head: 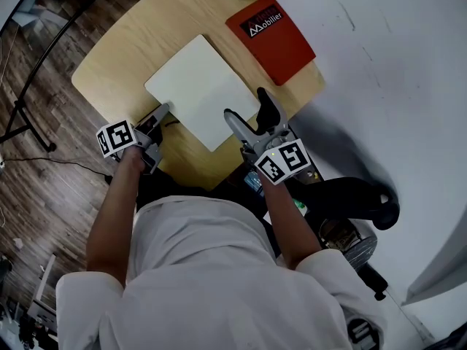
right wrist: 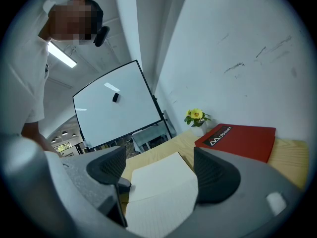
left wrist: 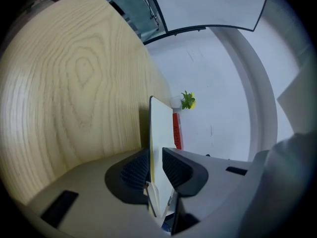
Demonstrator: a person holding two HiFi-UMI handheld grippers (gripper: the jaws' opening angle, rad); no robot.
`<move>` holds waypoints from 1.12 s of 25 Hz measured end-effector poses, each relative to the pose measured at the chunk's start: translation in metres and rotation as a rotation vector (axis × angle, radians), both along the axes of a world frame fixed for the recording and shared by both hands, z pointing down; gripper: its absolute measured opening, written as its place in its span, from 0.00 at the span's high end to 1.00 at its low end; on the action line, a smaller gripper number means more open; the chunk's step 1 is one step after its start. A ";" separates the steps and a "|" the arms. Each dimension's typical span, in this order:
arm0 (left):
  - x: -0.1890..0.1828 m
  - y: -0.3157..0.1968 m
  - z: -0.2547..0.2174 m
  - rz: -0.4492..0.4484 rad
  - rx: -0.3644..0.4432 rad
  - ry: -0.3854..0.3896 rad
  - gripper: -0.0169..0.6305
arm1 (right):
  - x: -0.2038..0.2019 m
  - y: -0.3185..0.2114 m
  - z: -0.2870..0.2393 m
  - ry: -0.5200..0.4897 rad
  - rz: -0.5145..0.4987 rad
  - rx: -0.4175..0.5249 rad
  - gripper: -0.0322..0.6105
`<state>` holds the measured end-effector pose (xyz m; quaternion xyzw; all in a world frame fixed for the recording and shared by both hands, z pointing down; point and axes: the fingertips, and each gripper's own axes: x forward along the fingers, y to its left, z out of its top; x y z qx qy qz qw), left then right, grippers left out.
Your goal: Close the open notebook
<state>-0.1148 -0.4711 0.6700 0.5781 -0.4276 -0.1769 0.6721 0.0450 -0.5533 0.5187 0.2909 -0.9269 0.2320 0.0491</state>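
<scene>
1. L gripper (left wrist: pixel 156 163): jaws nearly together, nipping notebook (left wrist: pixel 159 128) at its left edge.
2. R gripper (right wrist: pixel 159 161): jaws wide apart, empty, by near-right corner.
3. Notebook lies open, flat on table (head: pixel 117 57), between both grippers; L has the hold.

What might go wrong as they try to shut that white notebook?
The left gripper pinches only the notebook's thin edge, so pages could slip out or crease. The right gripper is open and grips nothing, so the notebook might slide across the table, perhaps toward the red folder.
</scene>
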 end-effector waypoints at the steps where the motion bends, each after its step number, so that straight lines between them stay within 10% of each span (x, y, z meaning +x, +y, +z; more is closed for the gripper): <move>1: 0.000 0.001 0.000 0.006 0.001 -0.011 0.85 | 0.000 0.000 0.000 0.000 0.000 0.001 0.27; 28: 0.024 0.013 -0.033 0.220 0.197 -0.399 0.91 | 0.029 0.034 -0.019 0.005 0.027 0.058 0.27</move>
